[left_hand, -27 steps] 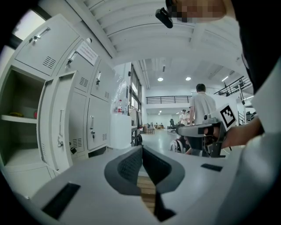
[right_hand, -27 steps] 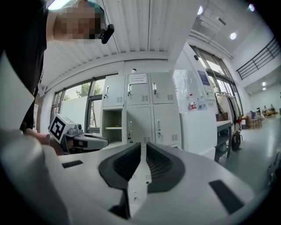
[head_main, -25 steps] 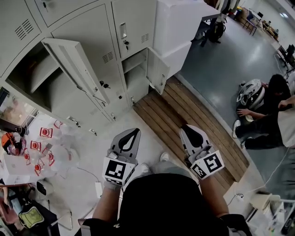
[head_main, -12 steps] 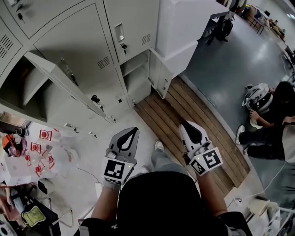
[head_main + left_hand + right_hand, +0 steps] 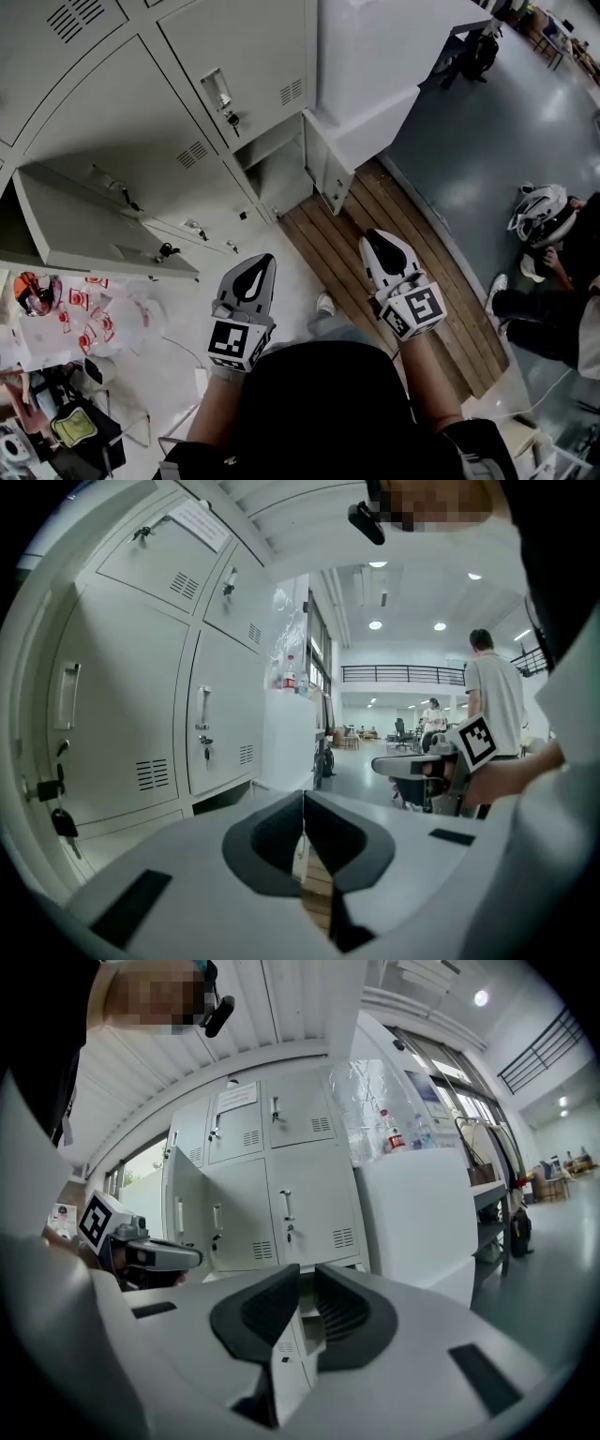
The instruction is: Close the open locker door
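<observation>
A bank of grey lockers [image 5: 187,103] fills the upper left of the head view. One large door [image 5: 94,230] stands swung out at the left, with a key [image 5: 169,250] hanging at its edge. A small lower door [image 5: 330,173] also stands open beside its compartment [image 5: 277,173]. My left gripper [image 5: 260,262] [image 5: 303,799] is shut and empty, held in the air short of the lockers. My right gripper [image 5: 375,239] [image 5: 307,1274] hovers over the wooden slats; its jaws are opening by a narrow slit, with nothing between them.
A wooden slatted platform [image 5: 328,244] lies before the lockers, and a white cabinet [image 5: 375,56] stands to their right. Plastic-wrapped packs [image 5: 94,319] and bags lie on the floor at the left. People sit on the floor at the far right [image 5: 553,220].
The head view has swung nearer the lockers, so the large open door now sits lower left and shows more of its face. Both grippers keep their places in front of the body.
</observation>
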Available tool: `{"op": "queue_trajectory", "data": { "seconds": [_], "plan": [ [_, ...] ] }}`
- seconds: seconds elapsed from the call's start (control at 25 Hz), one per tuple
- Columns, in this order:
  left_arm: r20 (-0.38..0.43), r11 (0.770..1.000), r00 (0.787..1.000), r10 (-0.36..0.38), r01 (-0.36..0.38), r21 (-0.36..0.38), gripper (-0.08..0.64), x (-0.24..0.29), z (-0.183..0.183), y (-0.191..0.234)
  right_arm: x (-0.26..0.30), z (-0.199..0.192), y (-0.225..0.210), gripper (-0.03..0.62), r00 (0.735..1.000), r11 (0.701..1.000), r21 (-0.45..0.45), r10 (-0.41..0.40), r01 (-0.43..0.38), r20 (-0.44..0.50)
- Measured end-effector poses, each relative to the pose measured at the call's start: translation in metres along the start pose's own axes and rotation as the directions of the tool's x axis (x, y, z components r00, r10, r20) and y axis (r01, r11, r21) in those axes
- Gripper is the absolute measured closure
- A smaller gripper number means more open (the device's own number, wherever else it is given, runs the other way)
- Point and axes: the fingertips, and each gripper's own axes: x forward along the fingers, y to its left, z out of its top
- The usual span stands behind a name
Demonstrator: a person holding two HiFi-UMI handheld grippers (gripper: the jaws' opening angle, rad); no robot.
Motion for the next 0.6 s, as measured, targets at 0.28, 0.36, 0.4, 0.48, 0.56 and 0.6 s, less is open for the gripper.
{"op": "queue_trajectory", "data": {
  "seconds": [0.28,0.36,0.4,0.48,0.56,0.6],
  "plan": [
    [-0.073,0.996,0.994,0.086,-0.087,-0.017,0.538,0.035,-0.013,0.025,0.054,-0.037,-0.063,0.533,0.996,0.999,0.022,0.025,-0.024,-0.085],
    [-0.093,0.995,0.991,0.096,-0.099,-0.025,0.538,0.040,-0.016,0.032,0.069,-0.051,-0.077,0.495,0.993,0.999,0.037,0.024,-0.019,-0.119],
    [-0.101,0.994,0.990,0.099,-0.102,-0.028,0.538,0.042,-0.017,0.035,0.076,-0.058,-0.083,0.488,0.991,0.999,0.045,0.023,-0.017,-0.134],
    [-0.113,0.994,0.988,0.104,-0.107,-0.021,0.538,0.046,-0.020,0.041,0.089,-0.071,-0.094,0.483,0.987,0.999,0.054,0.017,-0.009,-0.159],
    [-0.123,0.994,0.986,0.110,-0.112,-0.011,0.538,0.049,-0.022,0.049,0.102,-0.085,-0.105,0.481,0.983,0.999,0.046,0.002,0.006,-0.184],
    [-0.126,0.994,0.986,0.111,-0.113,-0.009,0.538,0.050,-0.024,0.053,0.107,-0.092,-0.111,0.478,0.980,0.999,0.042,-0.007,0.015,-0.198]
  ]
}}
